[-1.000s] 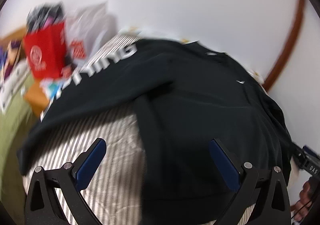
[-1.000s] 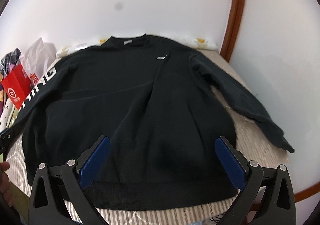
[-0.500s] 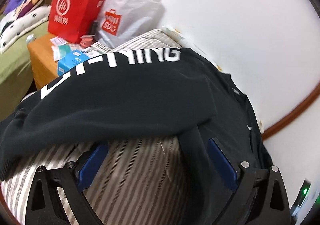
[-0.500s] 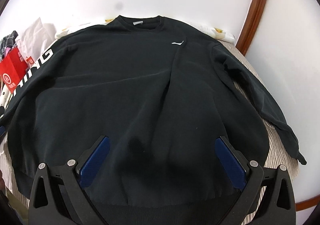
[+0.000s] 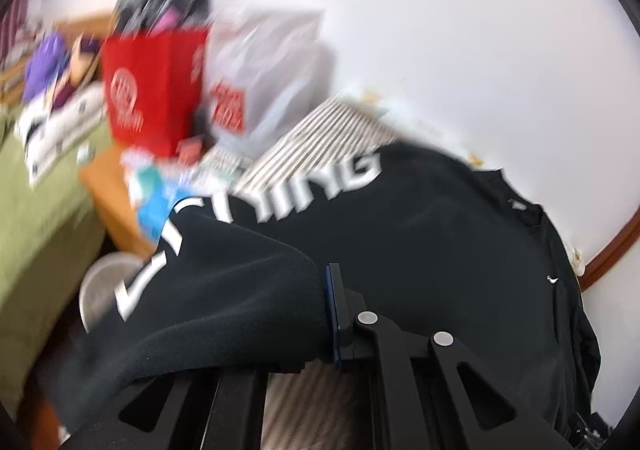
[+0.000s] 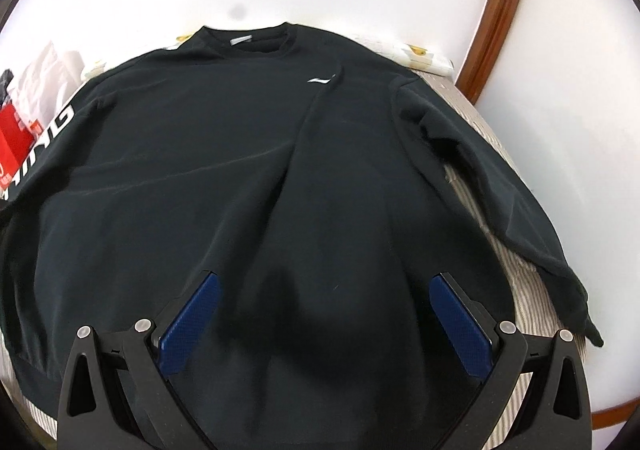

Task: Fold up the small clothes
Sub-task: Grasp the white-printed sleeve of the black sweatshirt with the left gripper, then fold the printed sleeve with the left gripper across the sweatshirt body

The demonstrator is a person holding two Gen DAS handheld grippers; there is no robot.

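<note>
A black sweatshirt (image 6: pixel 240 170) lies spread front-up on a striped bed cover (image 6: pixel 520 270), collar toward the wall. Its right-hand sleeve (image 6: pixel 500 186) runs down the bed's edge. In the left wrist view, the other sleeve (image 5: pixel 224 290), printed with white letters, drapes over my left gripper (image 5: pixel 330 290). The jaws are closing tight, with sleeve fabric pinched between them. The picture is blurred by motion. My right gripper (image 6: pixel 322 282) hangs open just above the lower body of the sweatshirt, with nothing between its blue pads (image 6: pixel 192 314).
Left of the bed, a wooden stand (image 5: pixel 108 186) carries a red paper bag (image 5: pixel 156 90), a white plastic bag (image 5: pixel 272 70) and small packets. A green-covered bed (image 5: pixel 36 210) lies beyond, and a pale bin (image 5: pixel 100 290) stands below. The white wall and brown trim (image 6: pixel 496 10) bound the bed.
My left gripper swung over to the lettered sleeve and went from wide open to shut on it. My right gripper came lower and closer over the sweatshirt's body, still open.
</note>
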